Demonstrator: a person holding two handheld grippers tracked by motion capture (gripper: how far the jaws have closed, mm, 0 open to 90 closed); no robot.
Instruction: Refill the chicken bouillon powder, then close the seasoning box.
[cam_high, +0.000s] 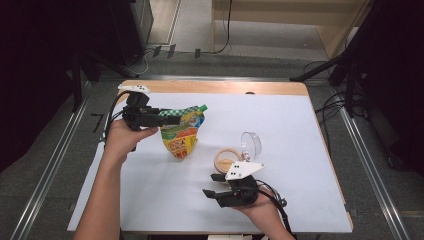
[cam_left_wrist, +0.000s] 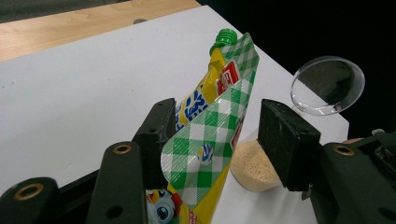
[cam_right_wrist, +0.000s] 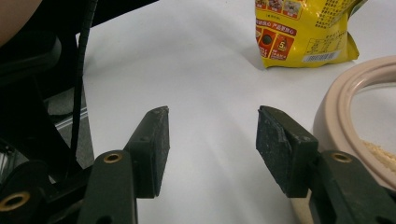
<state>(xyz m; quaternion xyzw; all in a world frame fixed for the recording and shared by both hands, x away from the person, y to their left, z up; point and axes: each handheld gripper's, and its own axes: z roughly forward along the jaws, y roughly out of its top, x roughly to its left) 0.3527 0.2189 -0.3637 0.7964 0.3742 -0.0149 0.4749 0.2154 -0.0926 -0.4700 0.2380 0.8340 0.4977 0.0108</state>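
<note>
I see the pouch (cam_high: 183, 131) standing on the white table cover (cam_high: 280, 150), left of centre and towards the far side, with its long axis close to upright: the bottom rests on the sheet and the top leans to the right, so its green screw cap (cam_left_wrist: 223, 37) points up and to the right at the far corner. It is a yellow foil pack with red and blue print and a green-and-white chequered band along its upper edge. In the left gripper view that chequered edge sits between the jaws of my left gripper (cam_left_wrist: 212, 135); the left pad lies against it, the right pad stands clear, so the jaws are half open with no real grip. My right gripper (cam_high: 214, 186) rests near the front edge, jaws half open on nothing. Just beyond it stands a beige jar (cam_high: 226, 159) of pale granules, its clear lid (cam_high: 251, 145) tipped up.
</note>
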